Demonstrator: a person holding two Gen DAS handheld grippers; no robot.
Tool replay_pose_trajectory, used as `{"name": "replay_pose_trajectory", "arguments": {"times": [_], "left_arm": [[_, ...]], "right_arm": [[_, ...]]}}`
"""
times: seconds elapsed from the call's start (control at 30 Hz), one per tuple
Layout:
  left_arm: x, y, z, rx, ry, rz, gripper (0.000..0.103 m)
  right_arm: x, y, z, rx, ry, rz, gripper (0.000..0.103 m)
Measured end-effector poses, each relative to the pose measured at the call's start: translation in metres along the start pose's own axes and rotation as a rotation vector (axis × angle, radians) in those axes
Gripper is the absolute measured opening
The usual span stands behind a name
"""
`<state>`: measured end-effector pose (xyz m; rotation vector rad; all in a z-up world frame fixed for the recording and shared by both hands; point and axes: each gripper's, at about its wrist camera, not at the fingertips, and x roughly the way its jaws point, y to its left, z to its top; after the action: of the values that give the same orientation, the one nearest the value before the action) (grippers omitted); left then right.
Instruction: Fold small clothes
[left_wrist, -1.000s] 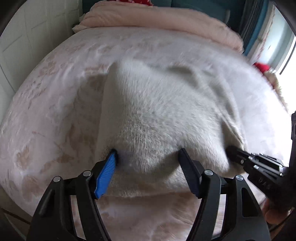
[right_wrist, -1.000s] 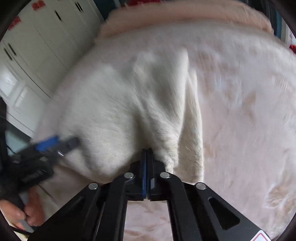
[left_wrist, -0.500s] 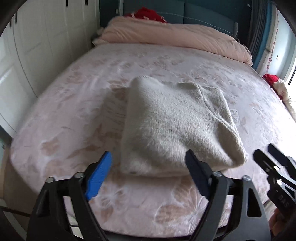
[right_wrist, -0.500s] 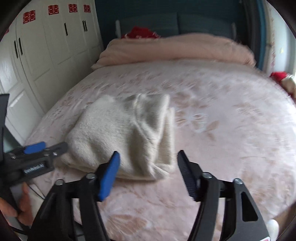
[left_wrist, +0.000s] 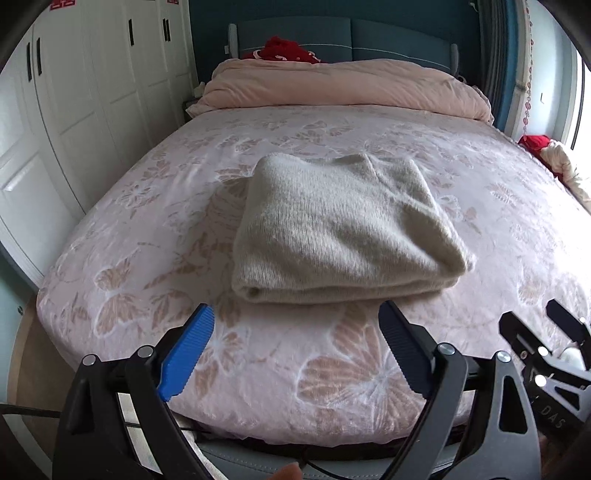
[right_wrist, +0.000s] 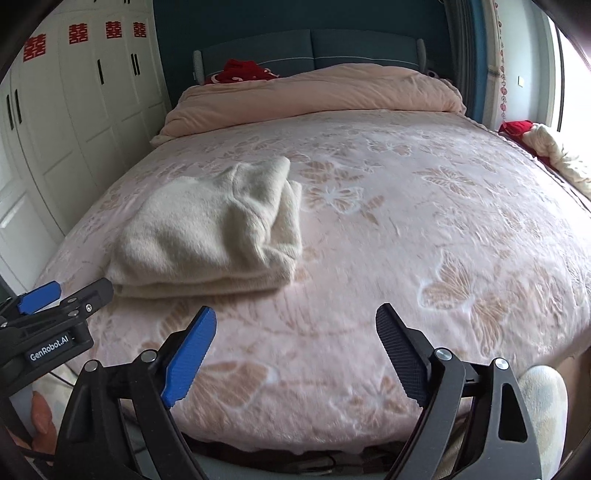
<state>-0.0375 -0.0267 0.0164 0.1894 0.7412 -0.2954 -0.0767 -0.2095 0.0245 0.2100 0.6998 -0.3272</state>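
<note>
Sweater (left_wrist: 343, 229) fuzzy cream knit, folded rectangular on plush floral blanket (left_wrist: 155, 221); both hand-held grippers opening, empty.

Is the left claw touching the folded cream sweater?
Apart. In the left wrist view the left claw, jaws opening and empty, sits short of the sweater, with pink bedspread visible between.

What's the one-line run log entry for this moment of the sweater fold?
step: fold done, released | cream sweater: folded, lying on bed | left tool: jaws opening, empty | right tool: jaws opening, empty
</note>
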Motion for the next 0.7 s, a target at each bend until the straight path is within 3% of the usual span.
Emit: {"name": "replay_pose_trajectory", "arguments": {"times": [0.23, 0.7], "left_arm": [[0.014, -0.004, -0.028, 0.061, -0.013, 0.041, 0.088], [0.025, 0.012, -0.044, -0.014, 0.008, 0.051, 0.088]], "right_arm": [[-0.004, 0.003, -0.017, -0.048, -0.050, -0.031, 0.086], [0.012, 0.016, -0.039, -0.109, 0.005, -0.052, 0.086]]}}
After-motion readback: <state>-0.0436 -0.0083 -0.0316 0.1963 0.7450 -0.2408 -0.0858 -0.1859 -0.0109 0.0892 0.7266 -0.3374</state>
